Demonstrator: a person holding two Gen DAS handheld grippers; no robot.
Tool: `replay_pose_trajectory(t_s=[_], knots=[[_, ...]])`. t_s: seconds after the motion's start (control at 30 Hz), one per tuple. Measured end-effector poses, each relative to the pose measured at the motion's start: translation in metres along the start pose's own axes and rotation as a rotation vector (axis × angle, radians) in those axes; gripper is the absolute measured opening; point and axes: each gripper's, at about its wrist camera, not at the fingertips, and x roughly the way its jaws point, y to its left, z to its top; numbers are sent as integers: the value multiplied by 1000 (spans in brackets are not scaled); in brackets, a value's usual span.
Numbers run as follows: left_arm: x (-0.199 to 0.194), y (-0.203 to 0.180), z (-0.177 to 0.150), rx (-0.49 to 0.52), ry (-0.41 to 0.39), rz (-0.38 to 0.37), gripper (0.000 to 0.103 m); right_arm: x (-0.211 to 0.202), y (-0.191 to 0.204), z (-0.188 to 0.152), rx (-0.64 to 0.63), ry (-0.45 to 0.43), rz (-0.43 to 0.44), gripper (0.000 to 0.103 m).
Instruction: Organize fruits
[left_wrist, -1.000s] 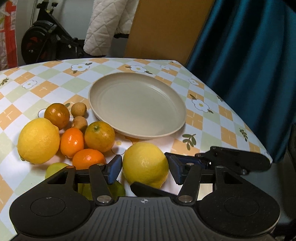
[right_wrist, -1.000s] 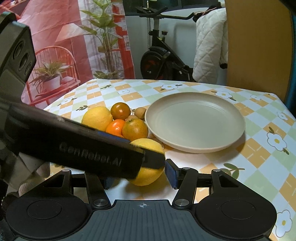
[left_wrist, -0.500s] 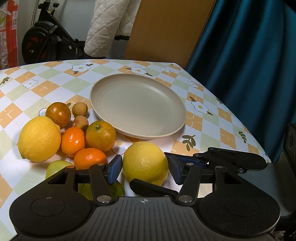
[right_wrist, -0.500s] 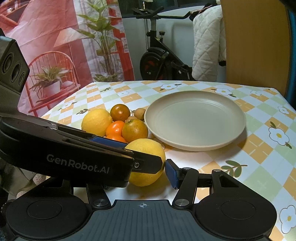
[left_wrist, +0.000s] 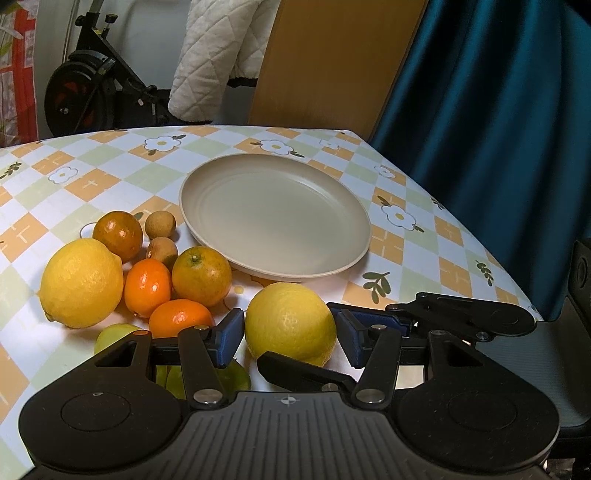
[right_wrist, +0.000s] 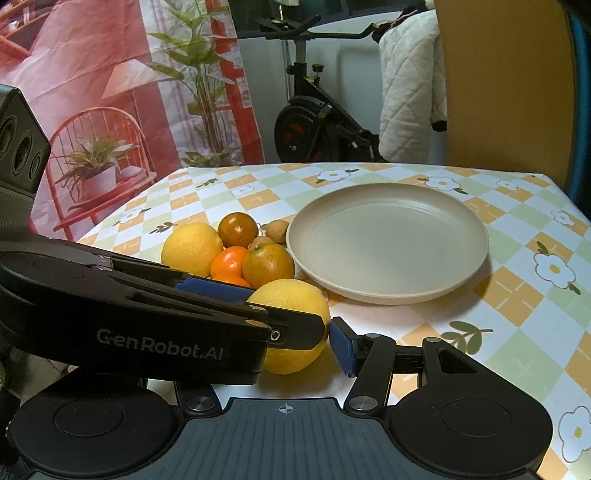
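Lemon (left_wrist: 290, 323) sitting on bench (left_wrist: 424, 240), near side of empty plate (left_wrist: 351, 254), between pads of left hand-held gripper (left_wrist: 290, 334); narrow gaps showing, not clamping. Right hand-held gripper (right_wrist: 295, 343) also flanking it, apparently open. Judging firm, moderately heavy, waxy rind slippery; gripping widest middle looking best.

"GenRobot.AI" on left hand-held gripper (right_wrist: 325, 299)

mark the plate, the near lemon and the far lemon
plate (left_wrist: 275, 221): left wrist view, bare centre.
near lemon (left_wrist: 290, 321): left wrist view, front skin.
far lemon (left_wrist: 81, 282): left wrist view, middle of its side.
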Motion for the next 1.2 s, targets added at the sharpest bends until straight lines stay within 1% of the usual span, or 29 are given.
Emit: replay_pose_trajectory(t_s=[0.47,0.57,0.6,0.63,0.67,0.73,0.83,0.93,1.03,1.2], knots=[[-8,-10,12,18,-29,-9,58,-13,-3,9,-15,-54,-22,52],[-9,-14,16,24,-36,-13,56,-16,-4,12,-23,-72,-37,50],[-9,-15,18,26,-38,-17,52,-17,-5,13,-23,-78,-40,49],[-9,-17,20,34,-41,-33,44,-17,-6,15,-21,-81,-38,47],[-10,-21,22,52,-52,-37,42,-18,-8,17,-16,-83,-27,43],[-8,-27,25,76,-49,-21,40,-17,-9,19,-19,-89,-42,43],[-1,-26,25,72,-41,-21,40,-11,-10,21,-38,-62,-75,43],[0,-20,25,52,-31,-7,40,-12,-13,19,-19,-67,-51,42],[2,-15,25,37,-20,7,41,-10,-11,18,-25,-60,-47,42],[3,-12,24,30,-11,6,41,-7,-13,17,-12,-49,-49,43]])
